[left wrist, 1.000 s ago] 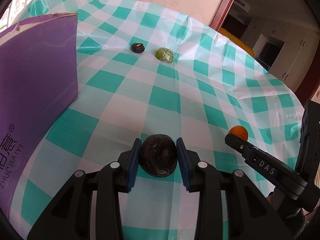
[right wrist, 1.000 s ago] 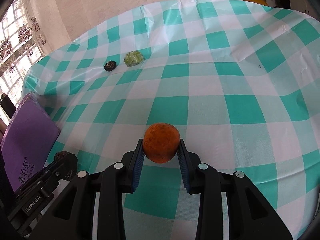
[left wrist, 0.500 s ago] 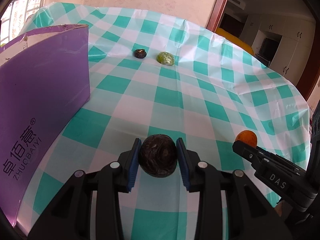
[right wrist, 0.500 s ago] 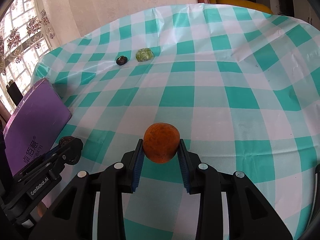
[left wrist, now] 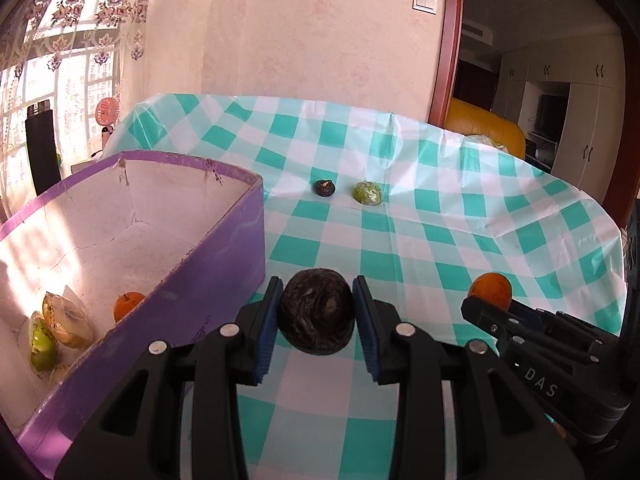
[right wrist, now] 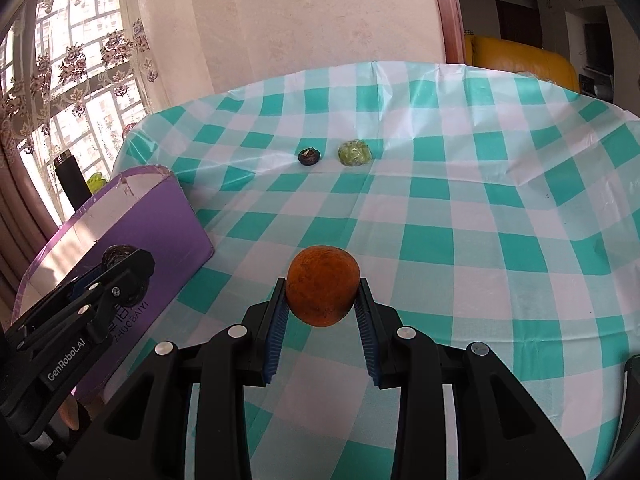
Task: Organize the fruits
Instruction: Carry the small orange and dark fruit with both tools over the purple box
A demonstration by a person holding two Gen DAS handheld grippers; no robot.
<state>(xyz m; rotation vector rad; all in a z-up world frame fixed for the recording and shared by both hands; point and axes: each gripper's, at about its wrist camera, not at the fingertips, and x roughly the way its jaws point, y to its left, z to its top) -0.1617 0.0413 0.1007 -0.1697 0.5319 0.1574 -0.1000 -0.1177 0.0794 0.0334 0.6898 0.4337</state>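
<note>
**Two clamped fruits beside the box**

Left hand-held gripper (left wrist: 316,314) is clamped on a dark wrinkled fruit (left wrist: 317,312) just beside the purple box (left wrist: 208,288). Right hand-held gripper (right wrist: 322,296) grips an orange (right wrist: 322,285) above the checked surface (right wrist: 480,240).

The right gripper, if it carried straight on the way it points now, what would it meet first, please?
Probably nothing near: the right gripper, shut on the orange fruit, points over bare checked tablecloth; the green fruit lies roughly ahead, though depth is unclear.
</note>
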